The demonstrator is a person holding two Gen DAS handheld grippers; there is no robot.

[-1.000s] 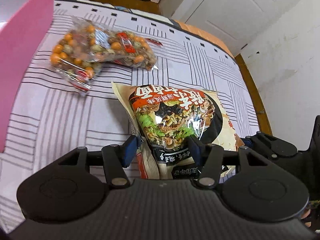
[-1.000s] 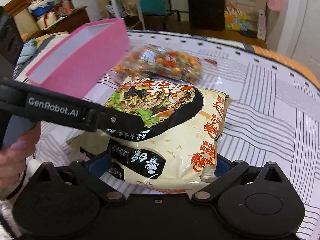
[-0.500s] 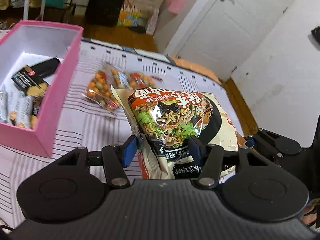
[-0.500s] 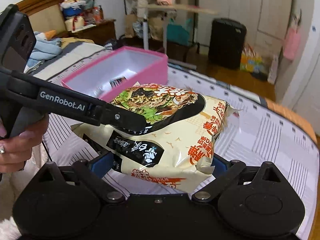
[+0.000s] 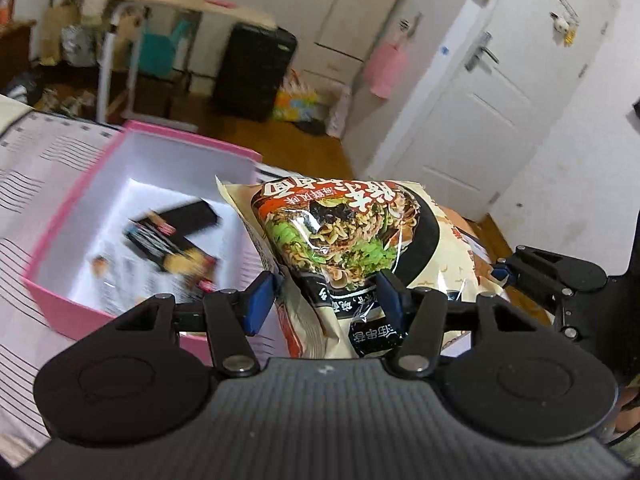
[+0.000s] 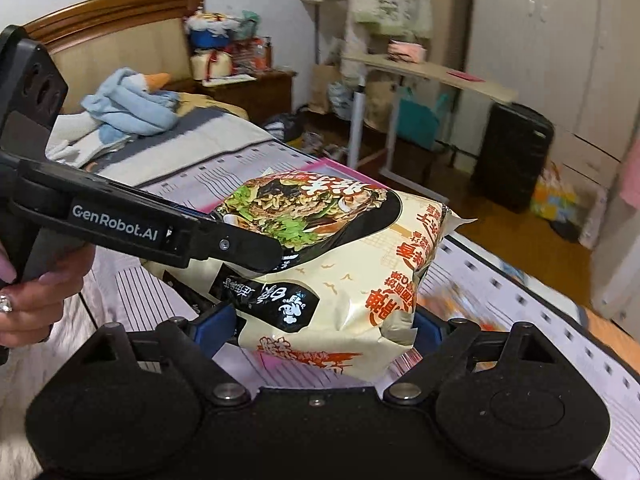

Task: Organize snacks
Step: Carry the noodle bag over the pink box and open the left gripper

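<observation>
A big cream noodle pack [image 5: 352, 240] hangs in the air, gripped from two sides. My left gripper [image 5: 326, 300] is shut on its near end, blue pads pinching the crumpled foil. In the right wrist view the same pack [image 6: 340, 272] fills the span of my right gripper [image 6: 320, 328]. The right jaws are closing, wide apart, with a pad against each side of the pack. The left gripper's finger [image 6: 240, 248] lies over the pack from the left. The pink box [image 5: 80, 216] sits below and left of the pack, with a few snack packets [image 5: 172, 240] inside.
The striped bedsheet [image 5: 32, 168] lies under the box. Blurred orange nut bags [image 6: 452, 304] lie on the sheet at the right. A hand [image 6: 32, 300] holds the left gripper's handle. A black suitcase [image 5: 256, 72], a white door [image 5: 480, 100] and a wooden headboard [image 6: 120, 12] surround the bed.
Both grippers have risen with the noodle pack and carried it toward the pink box, whose inside now shows. The nut bags have dropped out of the left wrist view.
</observation>
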